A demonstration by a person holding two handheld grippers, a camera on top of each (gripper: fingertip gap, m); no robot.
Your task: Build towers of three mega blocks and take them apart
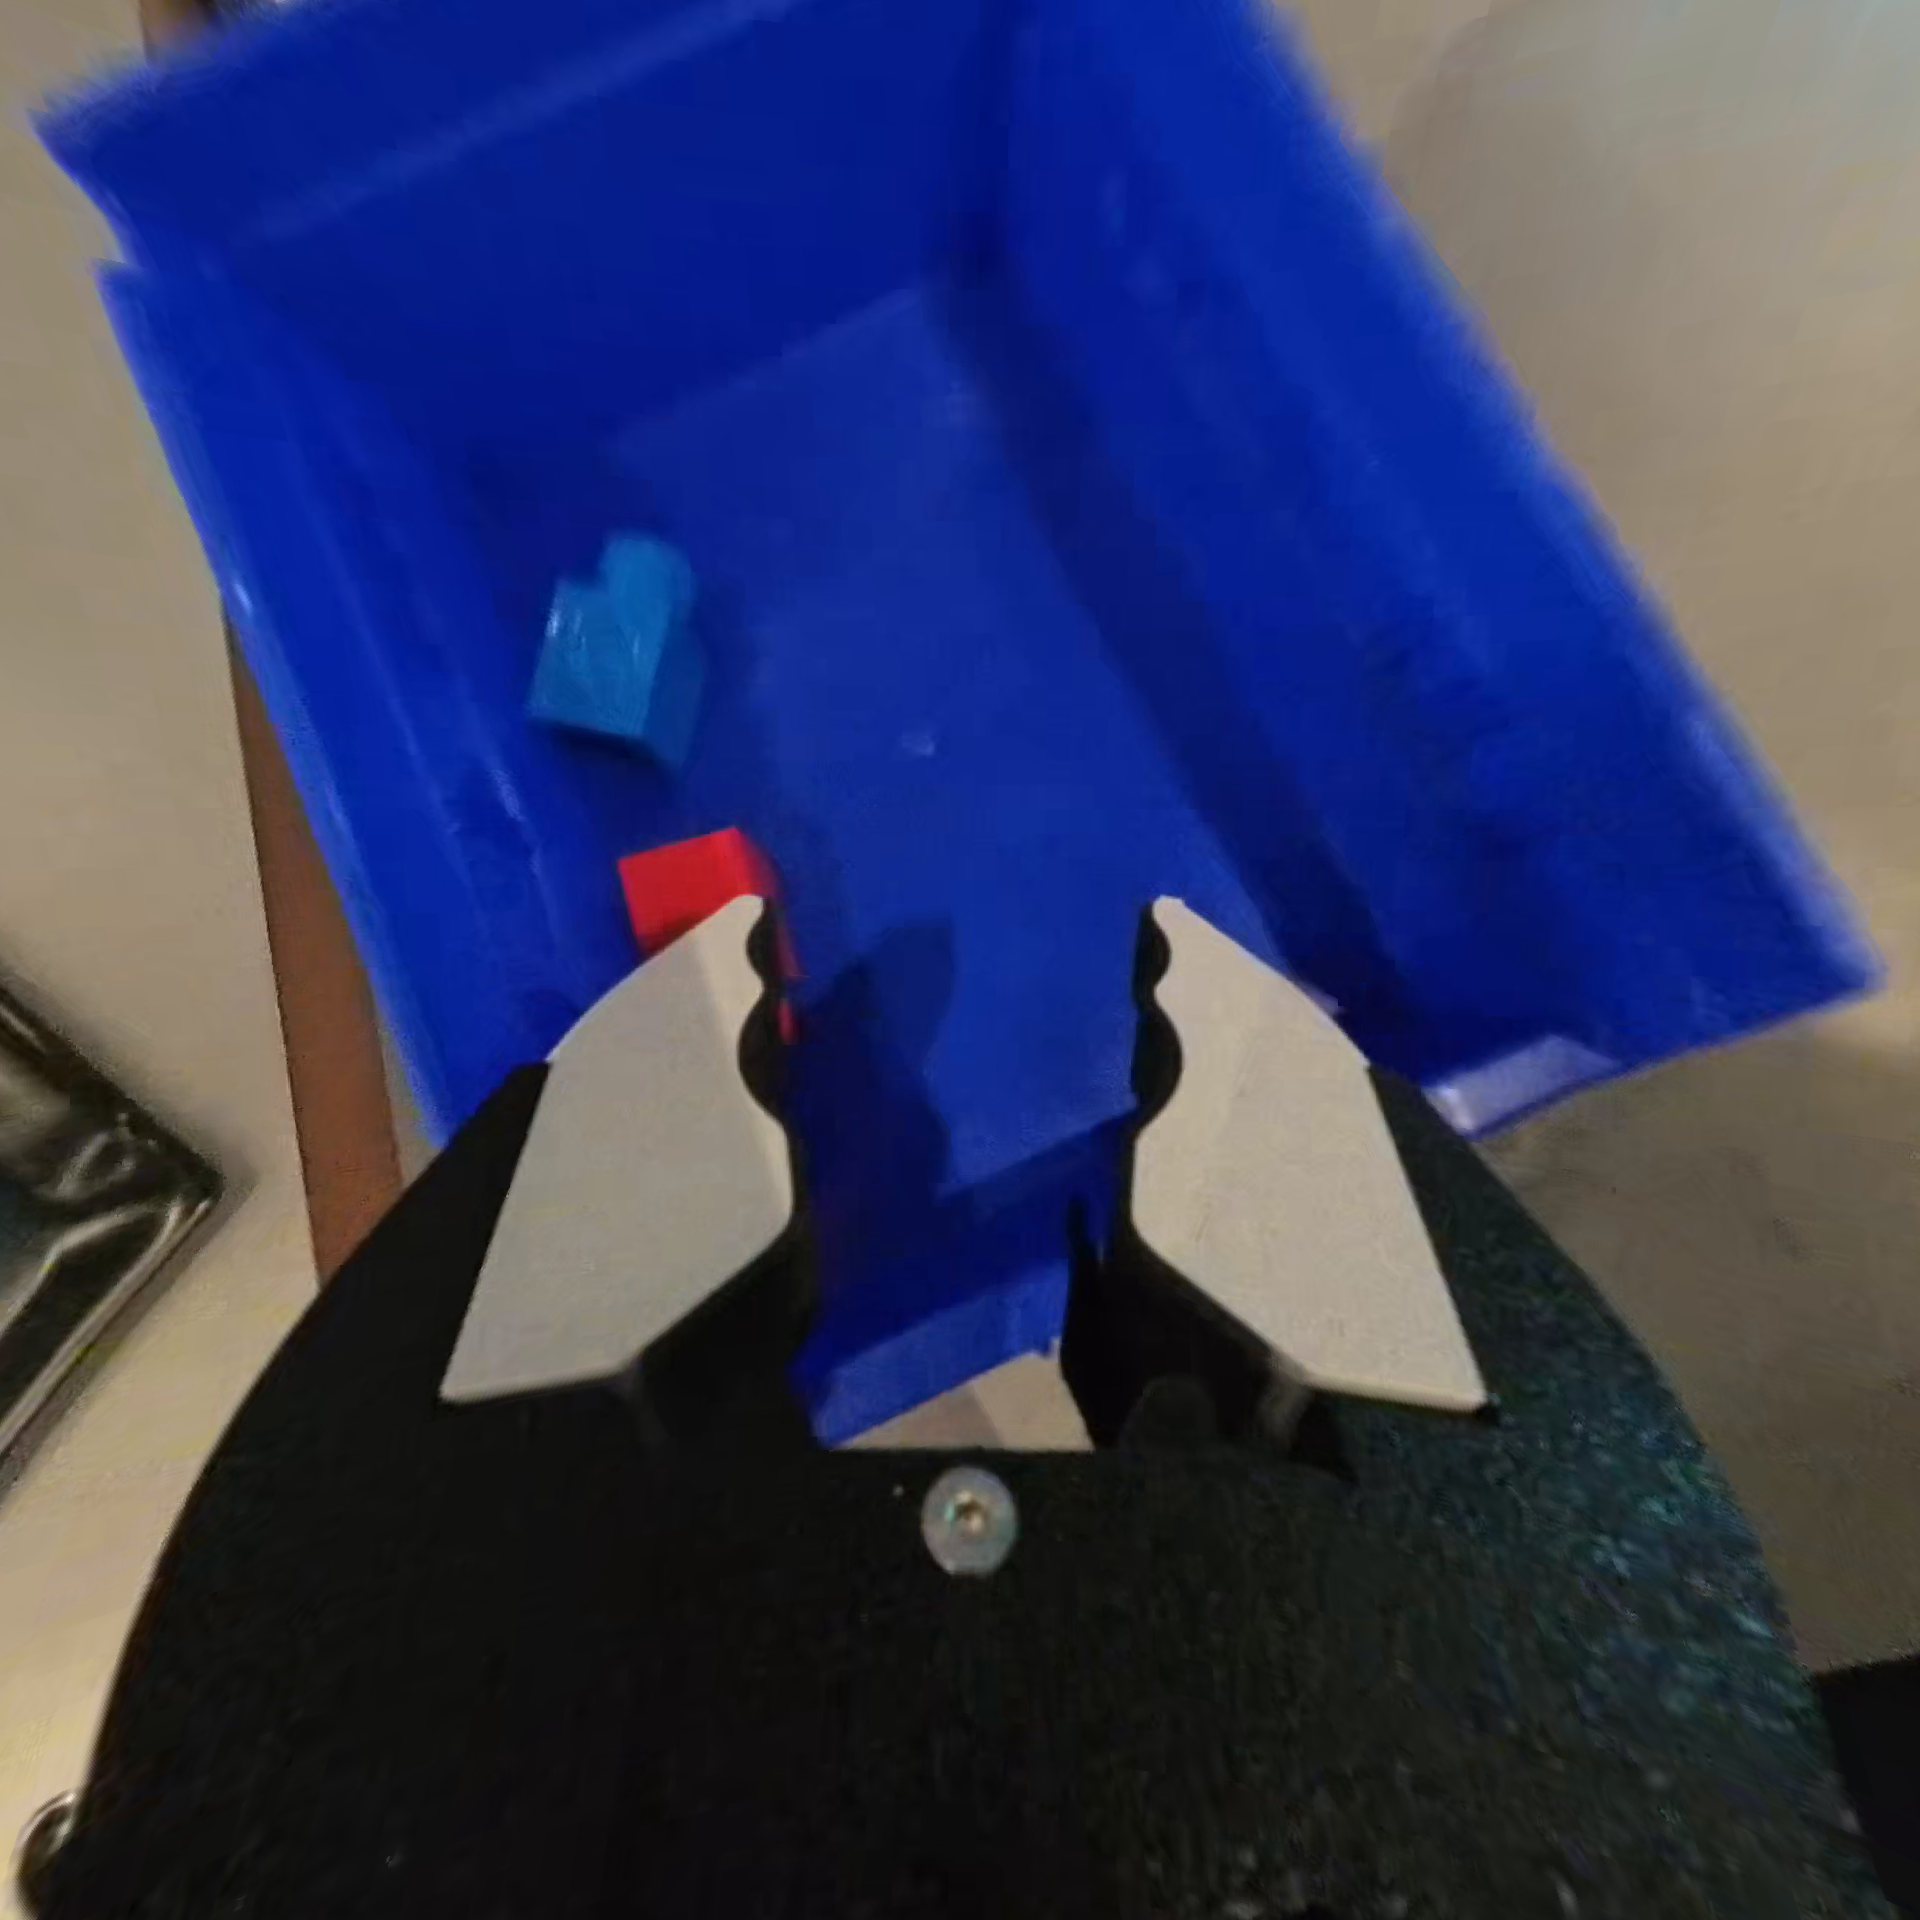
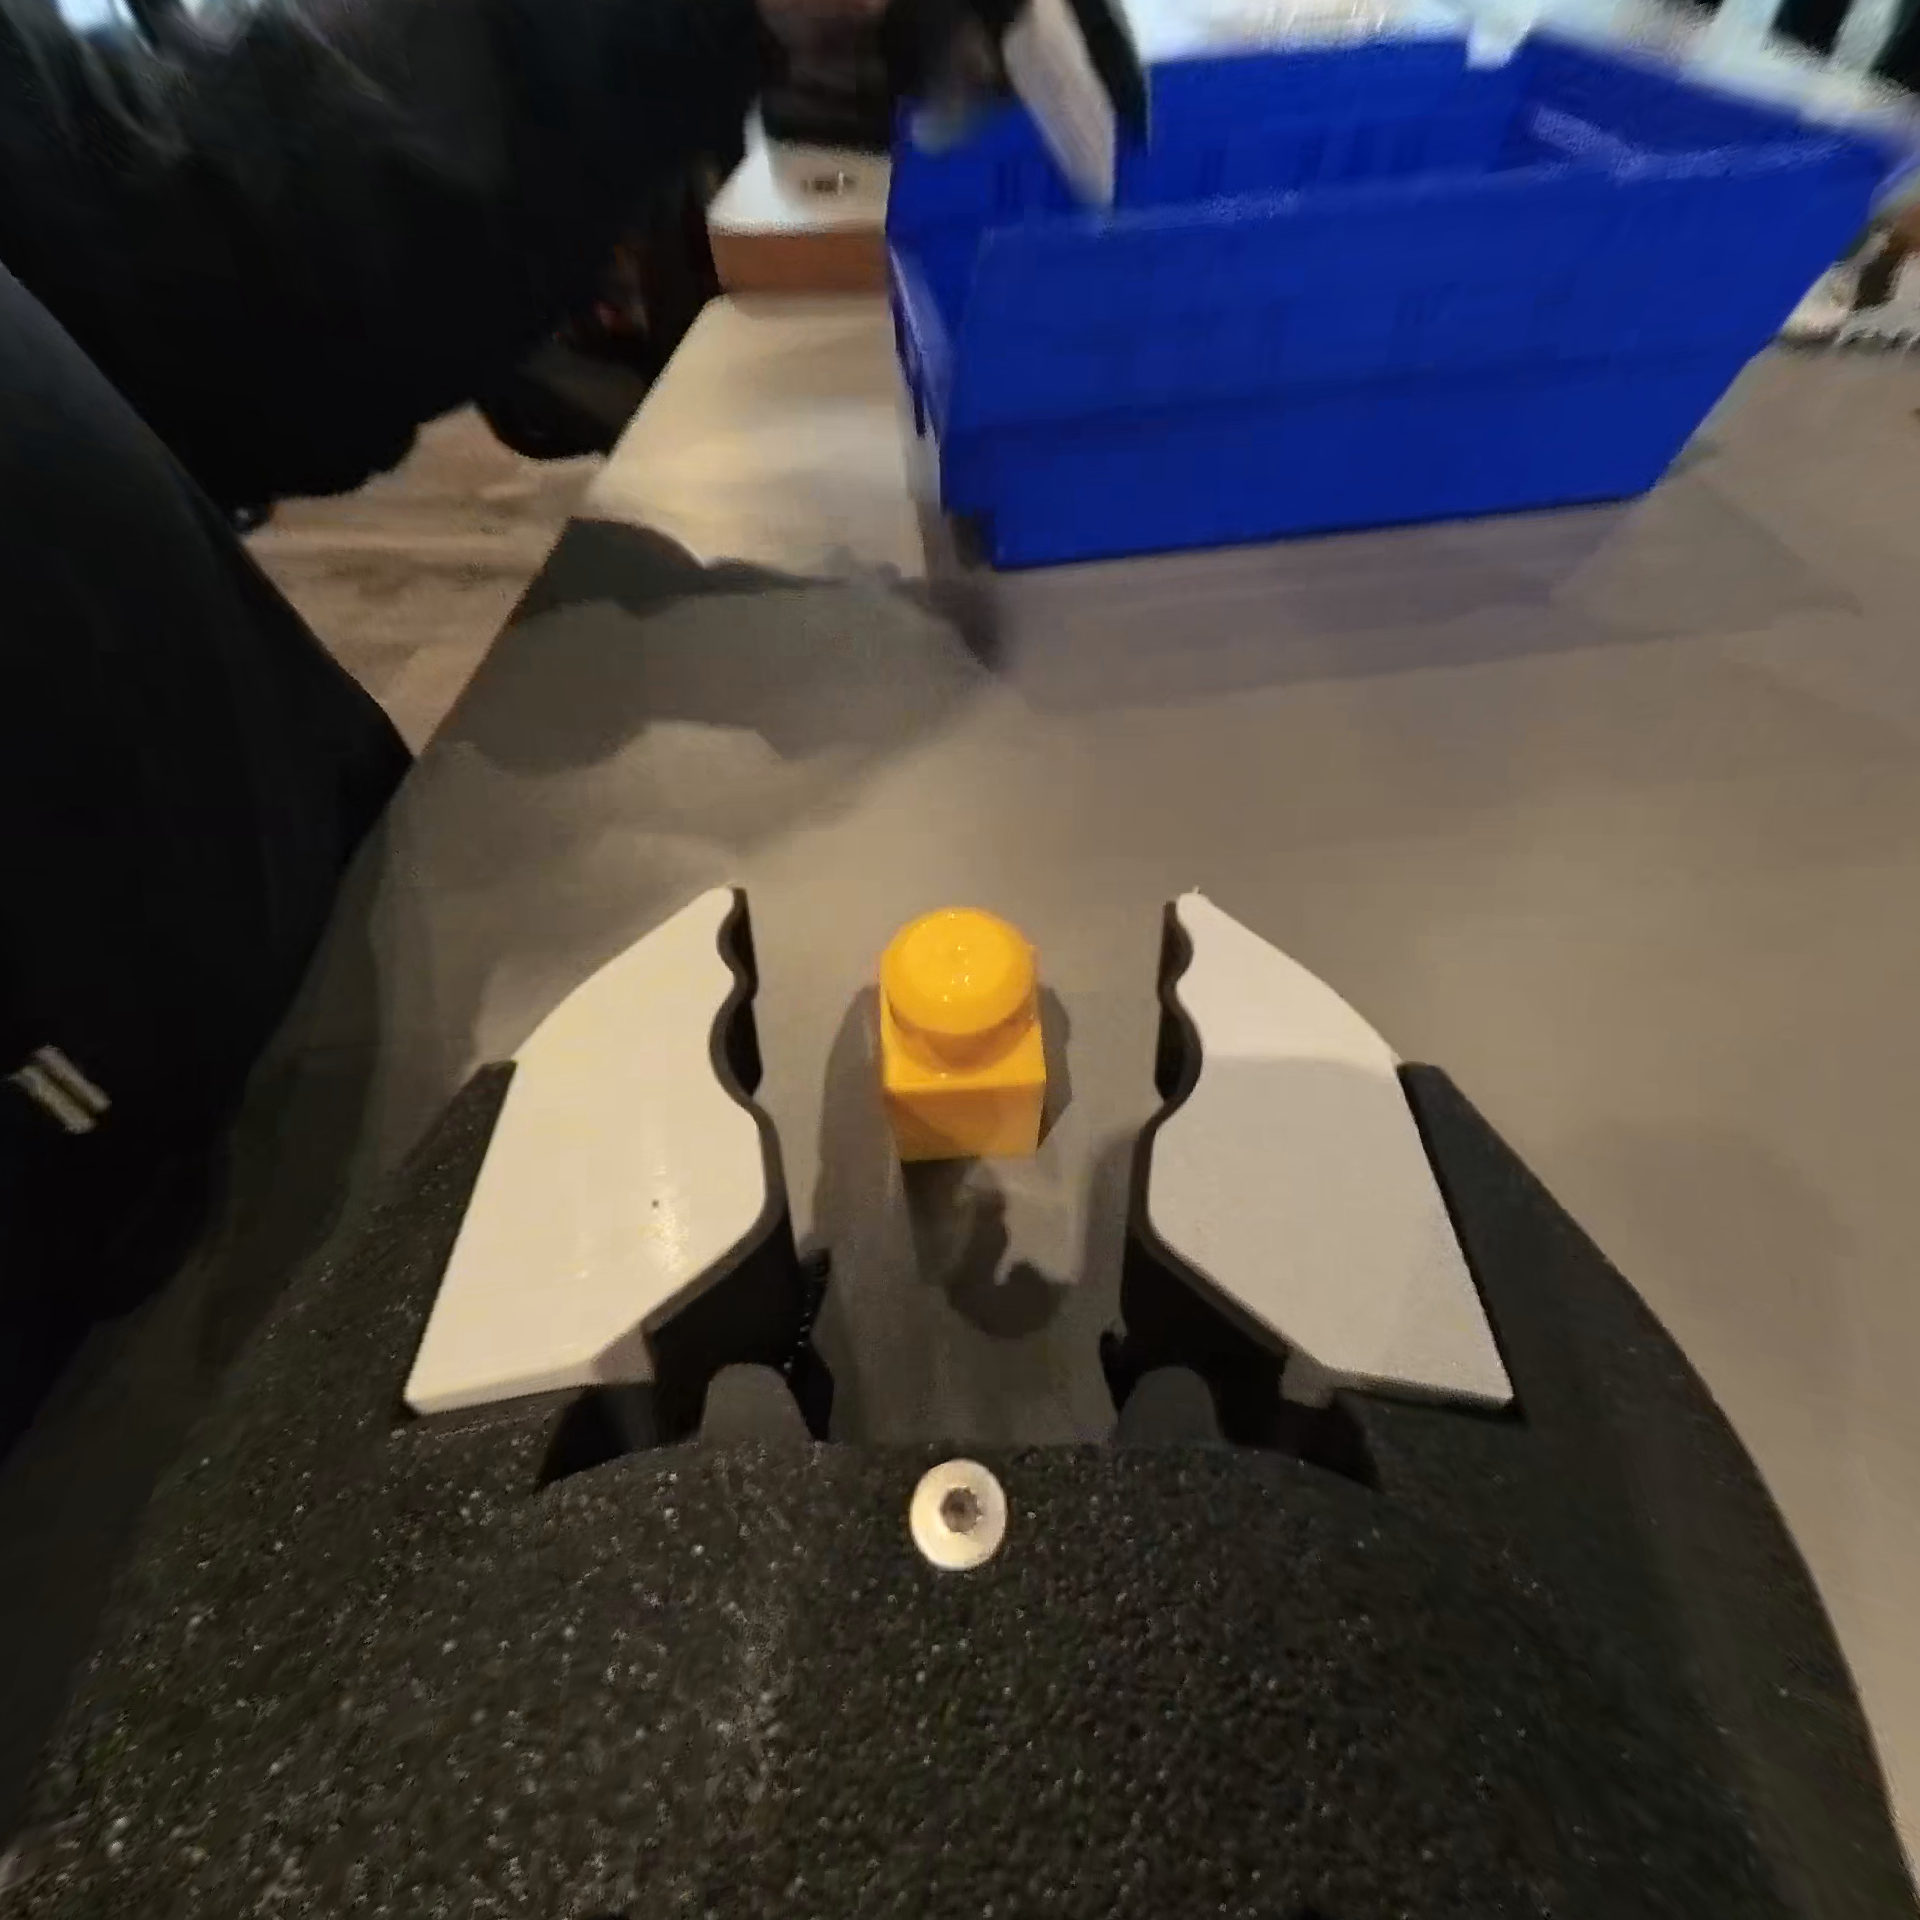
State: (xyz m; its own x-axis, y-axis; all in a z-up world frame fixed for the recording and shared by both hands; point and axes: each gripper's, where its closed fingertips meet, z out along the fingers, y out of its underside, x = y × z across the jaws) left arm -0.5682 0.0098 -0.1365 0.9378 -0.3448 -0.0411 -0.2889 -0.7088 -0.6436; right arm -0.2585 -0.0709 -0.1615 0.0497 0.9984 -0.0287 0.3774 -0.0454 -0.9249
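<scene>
No tower stands yet, by my reading. Deep blue plastic bin (image 2: 1299, 343) on the pale grey worktop (image 2: 1455, 831) holds a blue block (image 1: 618, 665) and red block (image 1: 691, 883). Left gripper (image 1: 956, 935) over the bin, jaws released, empty. Well before the bin, a small yellow single-stud block (image 2: 961, 1039) stands between the right gripper's (image 2: 956, 925) released jaws, untouched.
</scene>
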